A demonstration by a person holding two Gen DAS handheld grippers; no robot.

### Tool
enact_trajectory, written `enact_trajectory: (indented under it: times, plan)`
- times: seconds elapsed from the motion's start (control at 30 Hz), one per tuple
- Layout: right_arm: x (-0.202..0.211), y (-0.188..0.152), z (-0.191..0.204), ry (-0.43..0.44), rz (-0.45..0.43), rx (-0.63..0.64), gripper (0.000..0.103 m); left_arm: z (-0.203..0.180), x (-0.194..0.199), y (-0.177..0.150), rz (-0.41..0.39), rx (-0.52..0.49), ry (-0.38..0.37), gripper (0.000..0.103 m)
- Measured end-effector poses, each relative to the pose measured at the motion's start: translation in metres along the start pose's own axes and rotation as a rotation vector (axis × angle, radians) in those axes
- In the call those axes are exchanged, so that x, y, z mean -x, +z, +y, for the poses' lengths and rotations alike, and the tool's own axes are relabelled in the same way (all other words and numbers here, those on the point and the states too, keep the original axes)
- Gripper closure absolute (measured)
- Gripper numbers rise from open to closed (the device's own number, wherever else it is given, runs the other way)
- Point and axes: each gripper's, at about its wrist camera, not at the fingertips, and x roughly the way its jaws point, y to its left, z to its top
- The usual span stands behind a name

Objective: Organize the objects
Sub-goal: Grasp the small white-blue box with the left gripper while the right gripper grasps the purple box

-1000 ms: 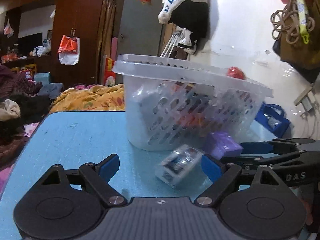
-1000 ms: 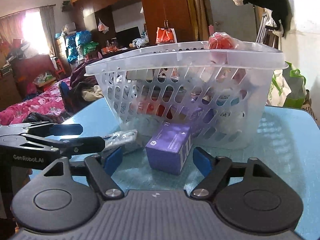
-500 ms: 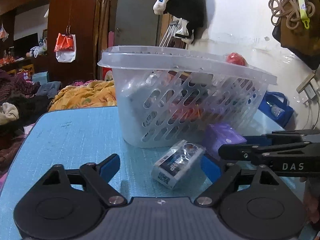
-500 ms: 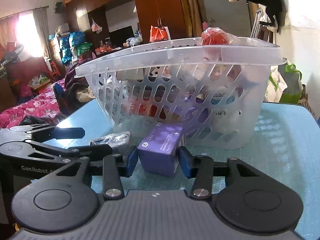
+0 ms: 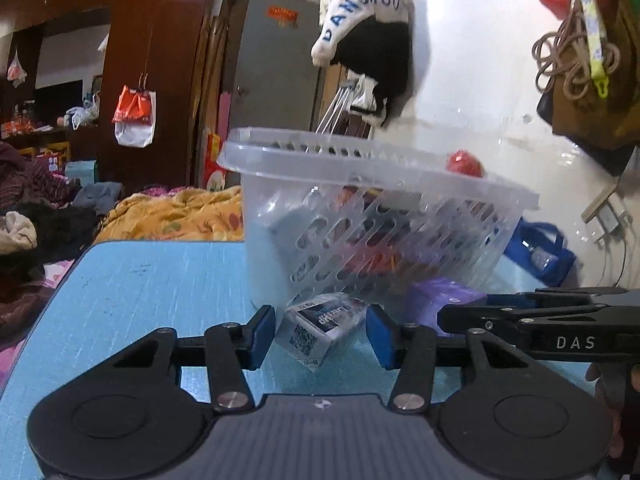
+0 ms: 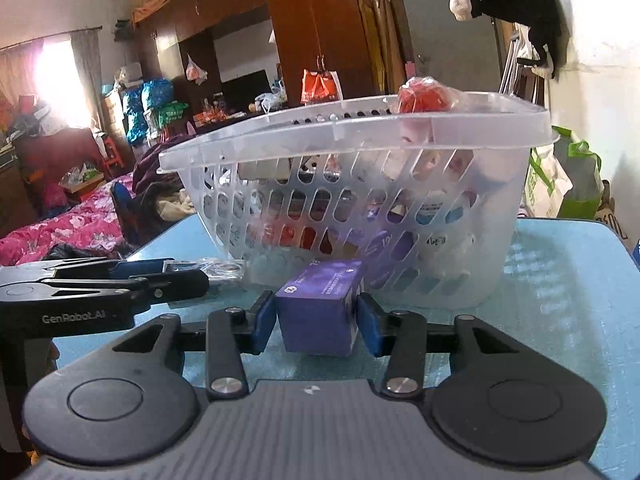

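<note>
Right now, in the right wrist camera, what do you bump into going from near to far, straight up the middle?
Right gripper → purple box between its pads → clear basket → red ball at the basket's far rim → brown wardrobe.

A blue bench (image 5: 132, 292) carries a clear plastic basket (image 6: 360, 184); just in front of it lie a purple box (image 6: 320, 320) and a small white packet (image 5: 320, 326)

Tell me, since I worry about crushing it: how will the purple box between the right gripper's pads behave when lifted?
The purple box looks like thin printed cardboard, so probably light and somewhat crushable. Its flat sides meet the right gripper pads squarely, so slipping seems unlikely. Blocky, so it shouldn't roll.
</note>
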Motion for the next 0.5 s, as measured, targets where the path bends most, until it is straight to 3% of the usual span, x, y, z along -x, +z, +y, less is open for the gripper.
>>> enact_trajectory:
  times: [0.5]
  plan:
    - [0.013,-0.004,-0.002,0.057,-0.057,-0.025,0.056,0.002,0.014,-0.002,-0.081,0.013,-0.035,0.051]
